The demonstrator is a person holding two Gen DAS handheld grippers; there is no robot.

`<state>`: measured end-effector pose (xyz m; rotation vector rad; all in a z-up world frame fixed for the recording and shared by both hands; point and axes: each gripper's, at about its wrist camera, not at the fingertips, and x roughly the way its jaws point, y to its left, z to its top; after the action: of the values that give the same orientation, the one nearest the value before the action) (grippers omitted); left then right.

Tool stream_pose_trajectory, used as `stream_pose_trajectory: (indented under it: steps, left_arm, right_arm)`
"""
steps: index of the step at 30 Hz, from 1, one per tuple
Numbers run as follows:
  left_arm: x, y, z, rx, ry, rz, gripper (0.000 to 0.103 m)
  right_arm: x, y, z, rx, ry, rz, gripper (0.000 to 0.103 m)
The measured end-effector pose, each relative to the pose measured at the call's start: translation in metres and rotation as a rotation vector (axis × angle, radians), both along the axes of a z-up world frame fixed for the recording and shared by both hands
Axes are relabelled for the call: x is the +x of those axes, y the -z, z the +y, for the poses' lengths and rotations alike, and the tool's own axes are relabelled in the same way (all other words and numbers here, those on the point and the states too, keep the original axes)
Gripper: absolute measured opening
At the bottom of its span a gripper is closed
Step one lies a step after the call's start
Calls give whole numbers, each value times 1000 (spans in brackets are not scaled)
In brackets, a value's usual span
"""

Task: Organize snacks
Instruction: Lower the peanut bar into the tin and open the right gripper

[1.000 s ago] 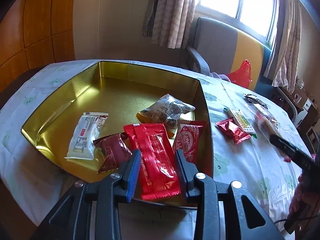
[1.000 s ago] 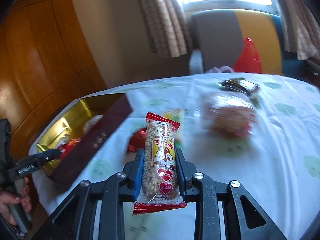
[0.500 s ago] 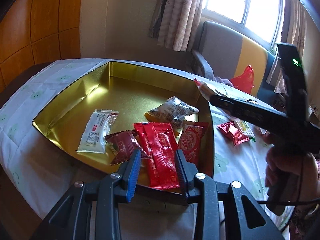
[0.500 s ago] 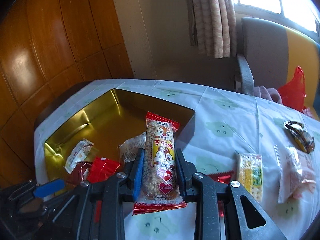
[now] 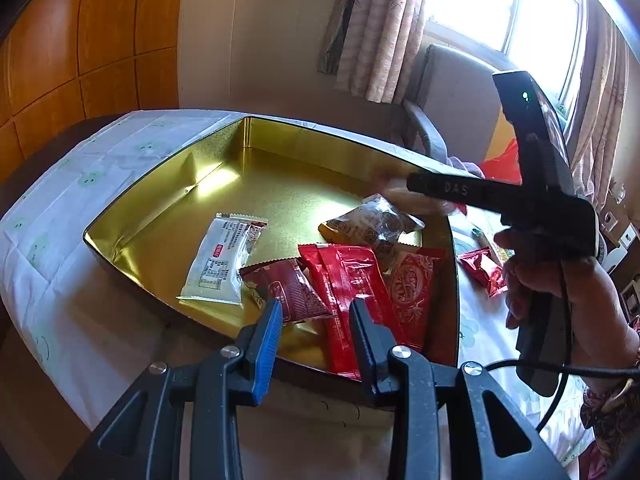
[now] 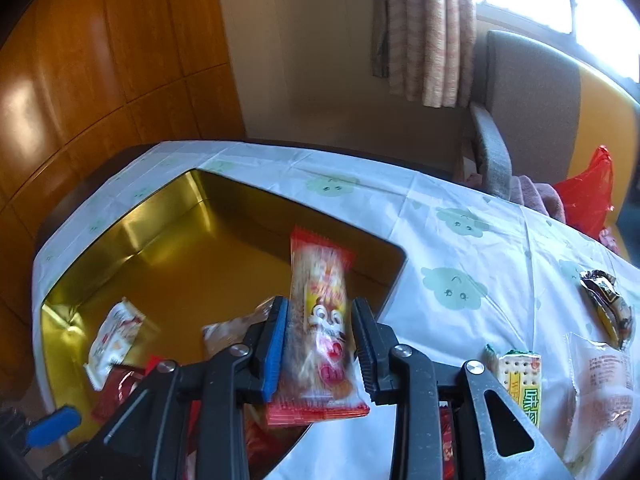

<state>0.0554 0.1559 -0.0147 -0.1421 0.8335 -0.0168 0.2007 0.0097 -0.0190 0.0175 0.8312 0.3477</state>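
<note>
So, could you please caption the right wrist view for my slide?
Right gripper holds a squirrel-print snack bar above the gold tin.

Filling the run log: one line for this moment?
task: organize snacks | right gripper: shut on squirrel snack bar, above gold tin | left gripper: open, empty | crackers: on tablecloth

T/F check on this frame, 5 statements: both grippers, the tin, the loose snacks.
1. The right gripper has a squirrel-print snack bar between its fingers, over the gold tin. True.
2. The left gripper holds a red packet. False: it is open and holds nothing.
3. The tin is empty. False: several packets lie inside, including a white packet.
4. A cracker pack lies on the tablecloth outside the tin. True.
5. The tin has a lid on. False: it is open-topped.
</note>
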Motion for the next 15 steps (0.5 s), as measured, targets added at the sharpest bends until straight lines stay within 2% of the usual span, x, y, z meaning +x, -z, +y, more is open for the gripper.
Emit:
stream_pose_trajectory:
  steps: [4, 15]
  left_arm:
    - [0, 0, -2, 4, 2, 0, 35]
    - [-4, -5, -14, 30, 21, -12, 35]
  right_arm:
    - [-11, -8, -11, 68, 16, -30, 50]
    - [-59, -19, -48, 127, 34, -62, 56]
